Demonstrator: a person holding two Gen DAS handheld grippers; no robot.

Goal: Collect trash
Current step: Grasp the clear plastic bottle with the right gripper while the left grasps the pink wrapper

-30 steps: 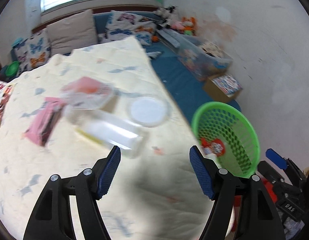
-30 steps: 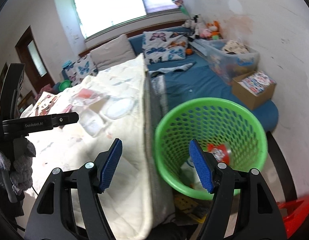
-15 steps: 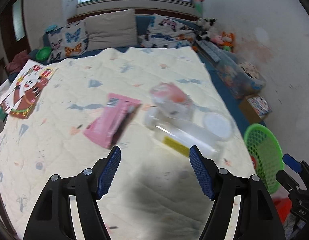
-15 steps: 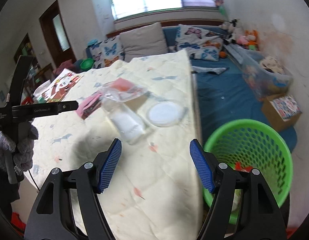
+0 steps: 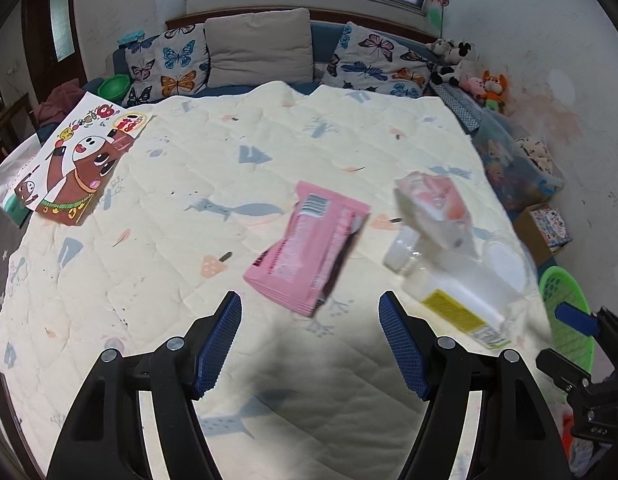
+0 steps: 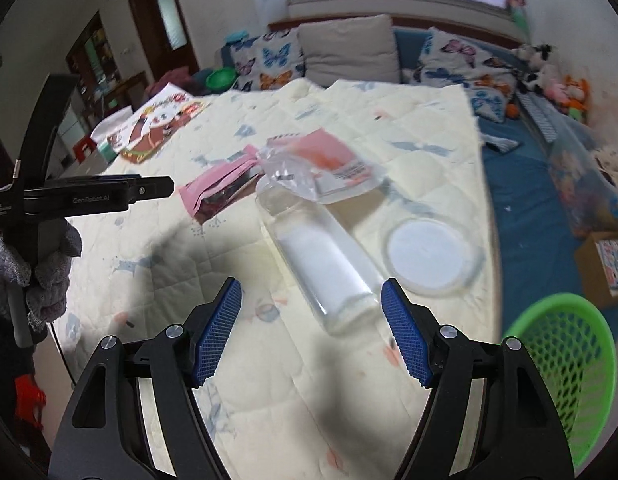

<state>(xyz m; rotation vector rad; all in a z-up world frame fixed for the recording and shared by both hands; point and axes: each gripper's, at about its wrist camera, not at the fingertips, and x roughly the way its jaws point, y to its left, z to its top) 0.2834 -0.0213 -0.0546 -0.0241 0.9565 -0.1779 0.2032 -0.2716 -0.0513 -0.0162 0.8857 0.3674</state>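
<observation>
Trash lies on a cream quilt (image 5: 157, 248): a pink wrapper (image 5: 309, 248), a clear plastic bottle (image 5: 449, 284) on its side, a clear bag with orange print (image 5: 433, 204) and a round clear lid (image 5: 505, 264). My left gripper (image 5: 309, 340) is open and empty just short of the pink wrapper. My right gripper (image 6: 311, 328) is open and empty, with the bottle's (image 6: 325, 260) base between its fingertips' line. The wrapper (image 6: 221, 188), bag (image 6: 321, 168) and lid (image 6: 433, 254) lie beyond. A green mesh basket (image 6: 565, 368) stands at the quilt's right edge.
A cartoon picture board (image 5: 77, 160) lies on the quilt's far left. Butterfly pillows (image 5: 169, 64) and a beige cushion (image 5: 261, 44) line the back. A clear storage bin (image 5: 521, 168) and a cardboard box (image 5: 545, 228) sit on the blue floor mat to the right.
Both grippers swung left, away from the green basket and over the quilt. The left now faces the pink wrapper; the right now faces the bottle. Both stayed open.
</observation>
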